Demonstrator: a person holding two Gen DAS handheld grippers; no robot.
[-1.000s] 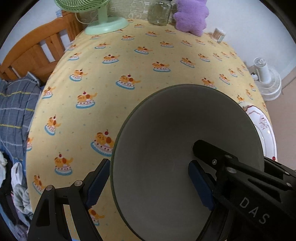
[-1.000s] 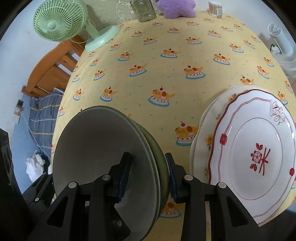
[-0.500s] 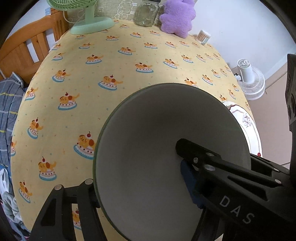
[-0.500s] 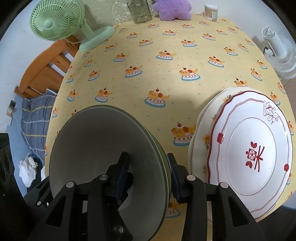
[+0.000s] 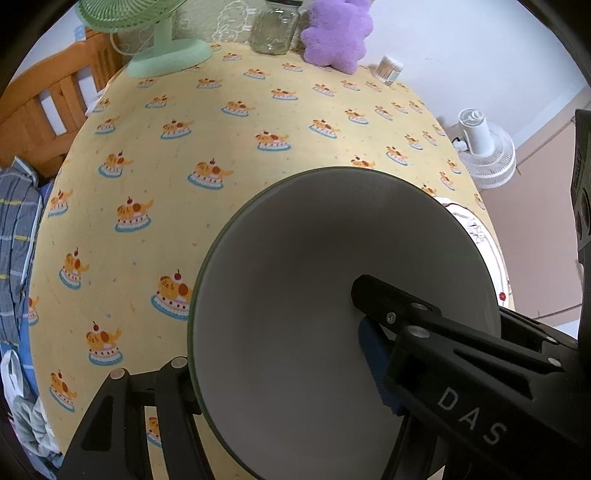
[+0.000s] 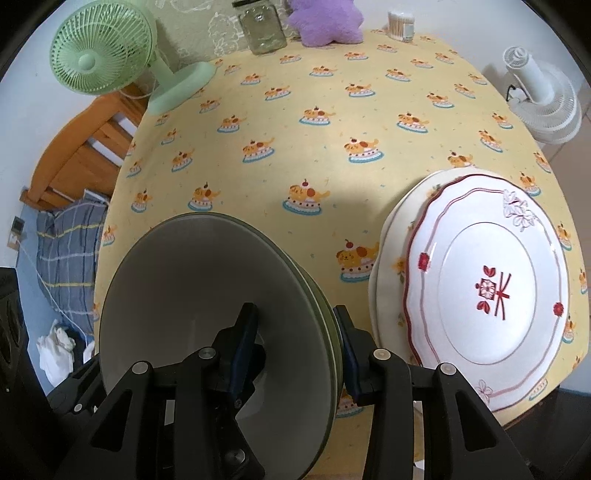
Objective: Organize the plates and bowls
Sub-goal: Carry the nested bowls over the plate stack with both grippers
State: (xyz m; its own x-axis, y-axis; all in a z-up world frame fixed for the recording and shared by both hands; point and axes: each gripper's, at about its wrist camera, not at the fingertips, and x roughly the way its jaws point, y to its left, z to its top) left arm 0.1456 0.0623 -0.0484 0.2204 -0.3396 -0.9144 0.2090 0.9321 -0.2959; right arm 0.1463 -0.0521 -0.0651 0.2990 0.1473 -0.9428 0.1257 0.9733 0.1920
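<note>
Yellow cloth with a cake print covered the table, with a green fan, a glass jar and a purple plush lined along its far edge. The stack of plates already sat together at the near right corner, a red-trimmed one on a cream one. So I judged the plates settled and the bowls the step in hand.

The grey bowls were nested, tilted and seemingly off the cloth, just left of the plates and not touching them. My right gripper was clamped on their right wall, one pad inside and one against the outermost bowl. My left gripper straddled the opposite wall, its inner finger lying in the hollow. Its outer pad was hidden behind the rim, so I could not tell whether those jaws were pressing or merely stood around the wall.

Next, I judged, the bowls needed levelling and lowering onto bare cloth beside the plates. The near rim had to stay clear of the plate edge. Both jaws should part only once the base sat flat, or the inner bowl could slide.
</note>
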